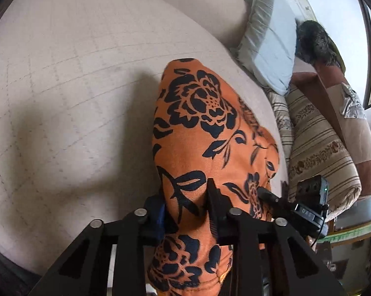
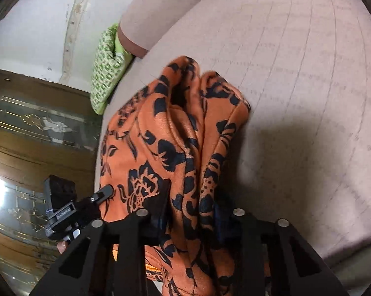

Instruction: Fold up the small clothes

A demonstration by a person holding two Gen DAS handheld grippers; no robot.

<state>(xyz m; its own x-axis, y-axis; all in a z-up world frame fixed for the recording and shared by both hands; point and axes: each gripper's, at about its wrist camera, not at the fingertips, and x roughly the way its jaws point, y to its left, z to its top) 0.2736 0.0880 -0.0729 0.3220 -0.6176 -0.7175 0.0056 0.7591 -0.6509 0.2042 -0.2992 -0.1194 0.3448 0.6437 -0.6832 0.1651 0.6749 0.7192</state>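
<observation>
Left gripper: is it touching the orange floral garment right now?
Touching. The left wrist view shows the left gripper with both fingers pressed against the orange floral garment, cloth bunched between them.

- A beige checked bed (image 1: 74,79) fills both views.
- A grey pillow (image 1: 271,42) lies beside striped cushions (image 1: 318,157).
- A green patterned pillow (image 2: 106,69) sits at the bed's edge.

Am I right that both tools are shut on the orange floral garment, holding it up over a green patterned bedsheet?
Not quite: the bedsheet under the orange floral garment is pale beige with a faint grid, not green patterned, as both wrist views show. The only green there is a cushion at the bed's edge. The left tool and right tool are indeed shut on the garment.
</observation>
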